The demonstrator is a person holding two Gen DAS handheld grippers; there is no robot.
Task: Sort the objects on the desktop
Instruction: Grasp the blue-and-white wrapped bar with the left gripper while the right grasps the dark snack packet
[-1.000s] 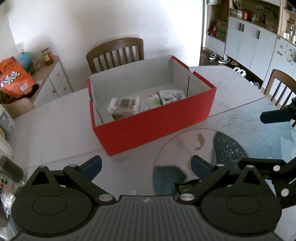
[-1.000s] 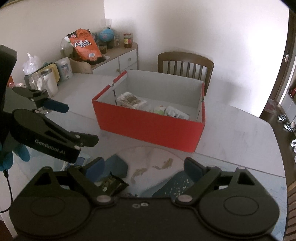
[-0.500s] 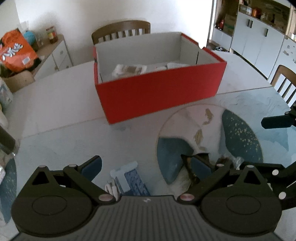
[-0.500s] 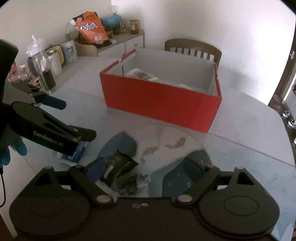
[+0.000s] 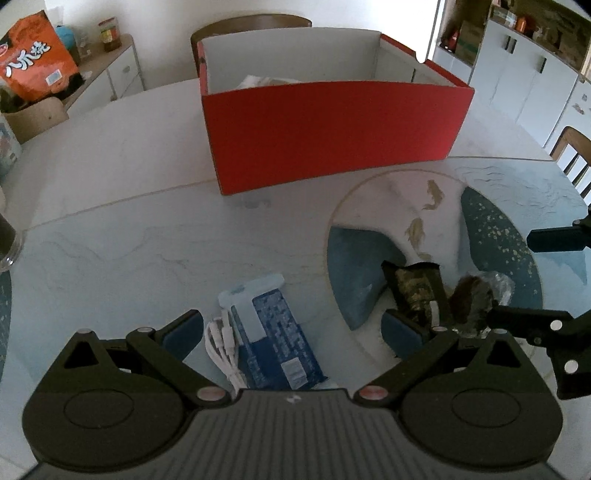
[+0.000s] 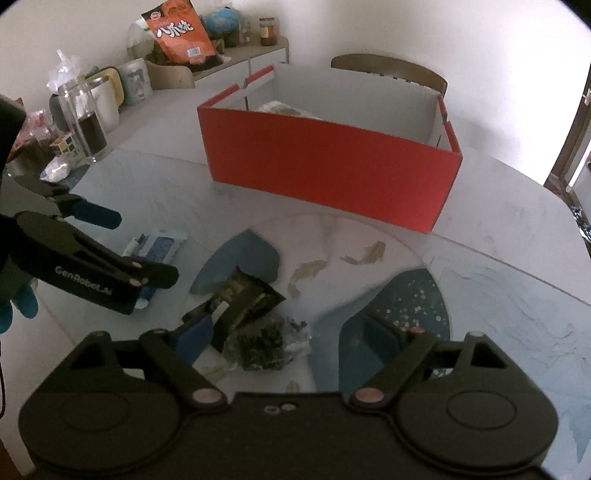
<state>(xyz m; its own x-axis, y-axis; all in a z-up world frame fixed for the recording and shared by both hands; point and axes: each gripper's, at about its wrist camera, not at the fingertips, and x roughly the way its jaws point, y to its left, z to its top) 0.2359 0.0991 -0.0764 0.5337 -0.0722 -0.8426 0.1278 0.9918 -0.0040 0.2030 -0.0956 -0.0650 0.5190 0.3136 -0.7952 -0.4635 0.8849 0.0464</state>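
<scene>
Both grippers hang low over the table with their jaws spread wide and nothing between them held. The left gripper point(image 5: 291, 328) is over a blue and white packet point(image 5: 271, 332) that lies flat on the table point(image 5: 129, 206), and a coiled white cable point(image 5: 223, 347) lies against the packet's left edge, just inside the left finger. The right gripper point(image 6: 290, 341) is over two dark things: a torn dark snack wrapper point(image 6: 240, 299) whose near corner lies just beside the gripper's left pad point(image 6: 192, 339), and a crinkly clear bag of dark leafy stuff point(image 6: 264, 345) lying against the wrapper, between the fingers. Whether the pad actually touches the wrapper I cannot tell.

From the left gripper's camera the same wrapper point(image 5: 415, 290) and bag point(image 5: 476, 299) lie just off its right finger, on the round patterned patch of the tabletop painted with small gold fish point(image 5: 417, 229). The right gripper's black fingers reach in from the right edge there.

Farther back a red cardboard box point(image 6: 328, 166) stands open on the table, well apart from the loose things, with a few pale packets showing over its rim. Behind it is a wooden chair point(image 6: 388, 66). Off to the left, a glass jar point(image 6: 83, 118) with dark contents stands on the table, and an orange snack bag point(image 6: 177, 31) is on a side cabinet.
</scene>
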